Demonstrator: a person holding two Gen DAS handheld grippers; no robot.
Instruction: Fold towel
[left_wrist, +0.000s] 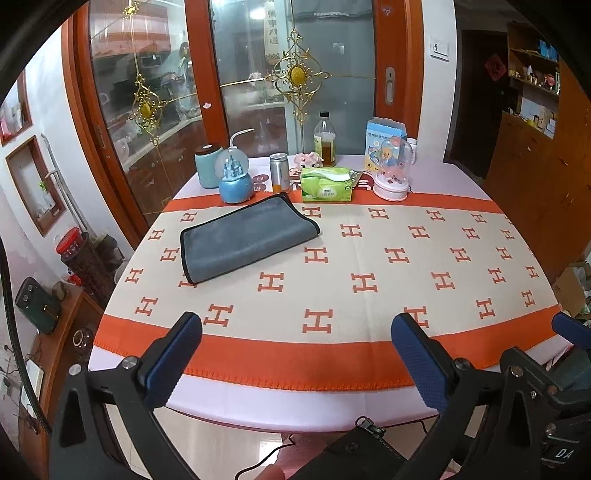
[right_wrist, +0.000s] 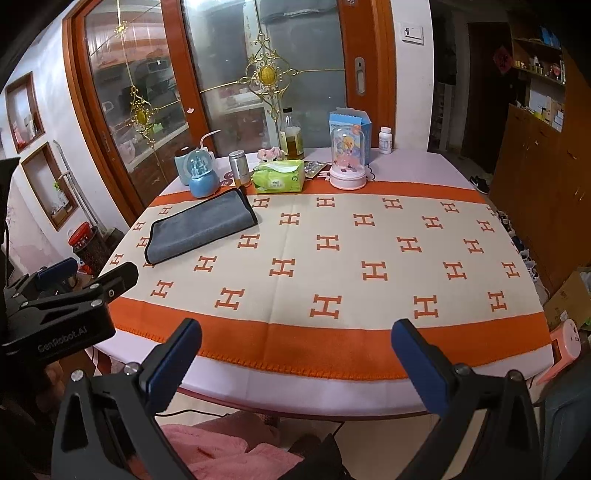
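Observation:
A grey towel with a dark edge (left_wrist: 245, 236) lies folded flat on the far left part of the table; it also shows in the right wrist view (right_wrist: 201, 229). My left gripper (left_wrist: 295, 354) is open and empty, held back over the table's near edge, well short of the towel. My right gripper (right_wrist: 295, 358) is open and empty, also back at the near edge, to the right of the left one. The left gripper's body (right_wrist: 70, 306) shows at the left of the right wrist view.
The table has an orange and cream cloth with H marks (left_wrist: 362, 258). Along its far edge stand a blue snow globe (left_wrist: 234, 181), a metal can (left_wrist: 279, 171), a green tissue pack (left_wrist: 325, 184), an oil bottle (left_wrist: 325, 142) and a pink dome toy (left_wrist: 393, 170). Wooden cabinets (right_wrist: 546, 177) stand at the right.

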